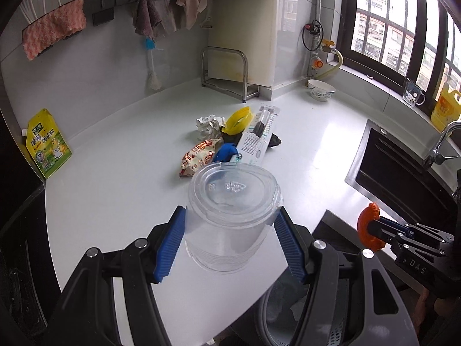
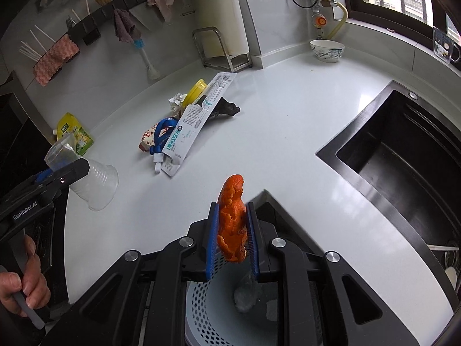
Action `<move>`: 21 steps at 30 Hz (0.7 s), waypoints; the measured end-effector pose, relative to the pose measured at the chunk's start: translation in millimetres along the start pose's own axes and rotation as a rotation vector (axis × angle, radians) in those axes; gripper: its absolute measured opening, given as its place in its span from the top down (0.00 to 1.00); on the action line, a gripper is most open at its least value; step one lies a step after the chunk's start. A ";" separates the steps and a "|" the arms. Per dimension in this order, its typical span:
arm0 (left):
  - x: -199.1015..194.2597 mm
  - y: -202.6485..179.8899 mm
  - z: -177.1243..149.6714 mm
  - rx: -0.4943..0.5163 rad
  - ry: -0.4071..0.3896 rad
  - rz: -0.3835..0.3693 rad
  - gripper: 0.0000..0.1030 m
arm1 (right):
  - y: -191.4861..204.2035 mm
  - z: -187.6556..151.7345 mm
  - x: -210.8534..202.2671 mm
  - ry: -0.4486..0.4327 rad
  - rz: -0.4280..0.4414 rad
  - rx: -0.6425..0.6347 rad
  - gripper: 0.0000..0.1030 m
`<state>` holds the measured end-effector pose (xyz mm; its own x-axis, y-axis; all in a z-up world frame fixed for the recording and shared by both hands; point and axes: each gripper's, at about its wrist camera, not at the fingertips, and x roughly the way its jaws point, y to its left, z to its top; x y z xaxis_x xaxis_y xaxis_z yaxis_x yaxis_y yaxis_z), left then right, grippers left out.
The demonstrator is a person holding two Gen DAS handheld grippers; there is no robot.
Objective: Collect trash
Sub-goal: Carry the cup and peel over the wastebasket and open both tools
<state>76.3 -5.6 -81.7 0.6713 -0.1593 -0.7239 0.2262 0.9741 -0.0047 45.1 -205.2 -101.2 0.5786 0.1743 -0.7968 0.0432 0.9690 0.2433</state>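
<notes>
Item 1: left gripper (image 1: 230,239), blue pads clamped on a clear ribbed plastic cup (image 1: 230,216) with a domed lid, held tilted above the near edge of the white countertop (image 1: 115,173).

Item 2: right gripper (image 2: 232,239), jaws nearly together, pinching a curled orange peel (image 2: 232,222) upright between the pads, directly above a pale perforated trash bin (image 2: 201,311) below the counter edge (contents: crumpled clear film and scraps, hard to identify).

Item 3: remaining pile, far centre of the counter: white toothbrush package (image 2: 198,121), yellow plastic lid (image 2: 196,88), crumpled white paper (image 2: 176,101), printed snack wrapper (image 1: 198,155), blue plastic strap (image 2: 162,135).

Item 4: black sink (image 2: 403,155), right.
</notes>
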 end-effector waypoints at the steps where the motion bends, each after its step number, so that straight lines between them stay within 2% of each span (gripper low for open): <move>1: -3.3 -7.8 -5.4 0.004 0.003 -0.005 0.40 | -3.8 -5.3 -4.8 0.002 0.000 -0.001 0.82; 11: -20.6 -82.9 -59.6 0.071 0.061 -0.068 0.40 | -42.6 -61.5 -39.6 0.033 -0.008 0.013 0.82; 21: 4.7 -123.3 -103.9 0.110 0.187 -0.117 0.40 | -63.2 -107.1 -36.7 0.112 0.004 0.026 0.82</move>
<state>-21.7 -109.8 -156.2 0.4958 -0.2271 -0.8382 0.3772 0.9257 -0.0277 -66.1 -254.1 -146.6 0.4842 0.1979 -0.8523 0.0629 0.9637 0.2595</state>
